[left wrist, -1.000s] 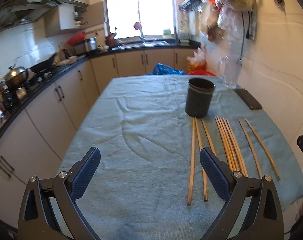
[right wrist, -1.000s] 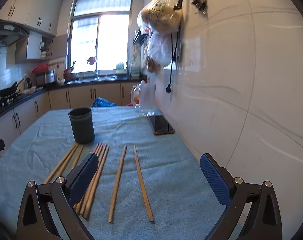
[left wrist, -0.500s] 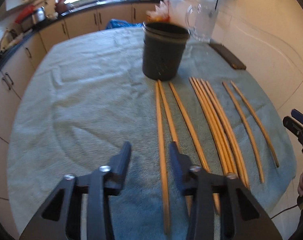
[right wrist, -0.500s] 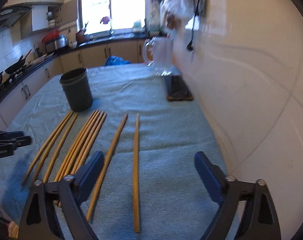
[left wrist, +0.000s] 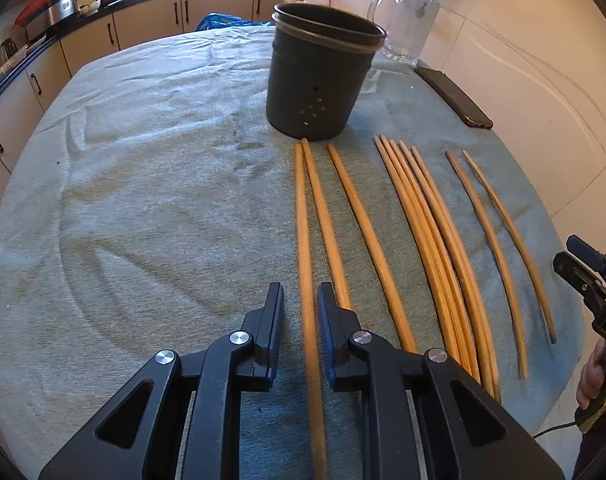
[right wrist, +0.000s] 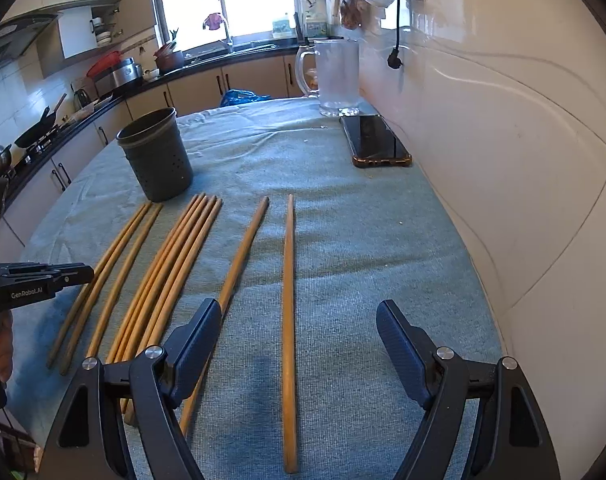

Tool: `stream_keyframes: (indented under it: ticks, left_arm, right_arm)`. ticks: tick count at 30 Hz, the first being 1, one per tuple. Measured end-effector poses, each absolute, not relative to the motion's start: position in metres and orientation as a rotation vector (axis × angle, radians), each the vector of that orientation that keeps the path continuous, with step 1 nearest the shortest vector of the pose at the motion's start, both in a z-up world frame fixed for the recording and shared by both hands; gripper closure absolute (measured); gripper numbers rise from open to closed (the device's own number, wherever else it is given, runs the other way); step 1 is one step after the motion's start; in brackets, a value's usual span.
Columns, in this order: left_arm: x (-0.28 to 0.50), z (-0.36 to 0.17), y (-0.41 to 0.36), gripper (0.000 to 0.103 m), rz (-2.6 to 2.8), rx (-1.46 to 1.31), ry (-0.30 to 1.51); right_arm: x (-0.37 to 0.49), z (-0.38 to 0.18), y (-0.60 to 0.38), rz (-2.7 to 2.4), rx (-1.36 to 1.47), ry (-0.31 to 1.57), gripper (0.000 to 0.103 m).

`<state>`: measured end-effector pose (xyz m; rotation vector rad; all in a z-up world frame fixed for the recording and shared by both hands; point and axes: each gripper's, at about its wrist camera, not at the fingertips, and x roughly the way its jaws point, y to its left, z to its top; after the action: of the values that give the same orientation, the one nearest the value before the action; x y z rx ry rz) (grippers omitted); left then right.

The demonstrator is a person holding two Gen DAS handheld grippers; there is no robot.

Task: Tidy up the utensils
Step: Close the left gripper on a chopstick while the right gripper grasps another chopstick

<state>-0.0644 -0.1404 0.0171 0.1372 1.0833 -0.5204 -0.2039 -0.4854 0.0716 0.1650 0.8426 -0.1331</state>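
Left wrist view, nearest: the left hand-held gripper (left wrist: 300, 312) has its fingers drawn close on either side of the leftmost chopstick (left wrist: 305, 264), a narrow gap showing on both sides; contact is not evident, so the stick appears straddled, not yet clamped. A second chopstick (left wrist: 323, 220) lies just beside it, passing under or against the right finger (left wrist: 332, 320).

Right wrist view, nearest: the right hand-held gripper (right wrist: 295, 344) has its fingers wide apart, holding nothing, with the rightmost chopstick (right wrist: 288, 320) lying between them on the cloth-covered desk (right wrist: 363, 260).

Middle ground: the remaining chopsticks lie roughly parallel on the desk, including a touching bundle (left wrist: 435, 240) and two separate ones nearer the wall.

Far: the dark perforated holder (left wrist: 319, 80) stands upright, with the leftmost sticks' far tips touching or just short of its base. Behind it are a glass jug (right wrist: 337, 80) and a phone (right wrist: 377, 140).

Risks, as judged: closing the left fingers may catch the neighbouring stick too, giving a double or skewed grip. A grasp near one end would let the long stick droop or pivot. Lifting forward could push the tip against the holder and tip it.
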Motion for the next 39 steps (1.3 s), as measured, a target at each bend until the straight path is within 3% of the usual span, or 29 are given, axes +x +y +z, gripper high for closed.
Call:
stream_keyframes:
  ticks: [4, 8, 10, 14, 22, 33, 39]
  left_arm:
    - [-0.065, 0.016, -0.143, 0.087, -0.512, 0.148, 1.085]
    - [-0.062, 0.015, -0.147, 0.096, -0.481, 0.186, 1.088]
    - [-0.058, 0.015, -0.143, 0.096, -0.470, 0.138, 1.111]
    - [-0.058, 0.015, -0.125, 0.096, -0.419, 0.023, 1.202]
    - [-0.055, 0.027, -0.132, 0.096, -0.423, 0.105, 1.201]
    - [0.001, 0.022, -0.154, 0.096, -0.426, 0.098, 1.233]
    - [0.016, 0.020, -0.153, 0.095, -0.425, 0.097, 1.249]
  right_arm:
    - [-0.205, 0.070, -0.485, -0.133, 0.167, 0.846, 0.019]
    - [-0.199, 0.068, -0.485, -0.112, 0.178, 0.866, 0.020]
    - [-0.193, 0.069, -0.485, -0.090, 0.187, 0.875, 0.023]
    - [-0.172, 0.069, -0.491, -0.049, 0.198, 0.929, 0.040]
    - [-0.126, 0.062, -0.506, -0.059, 0.187, 1.016, 0.043]
    - [-0.066, 0.037, -0.508, -0.056, 0.177, 1.165, 0.064]
    - [-0.042, 0.035, -0.510, -0.083, 0.148, 1.192, 0.064]
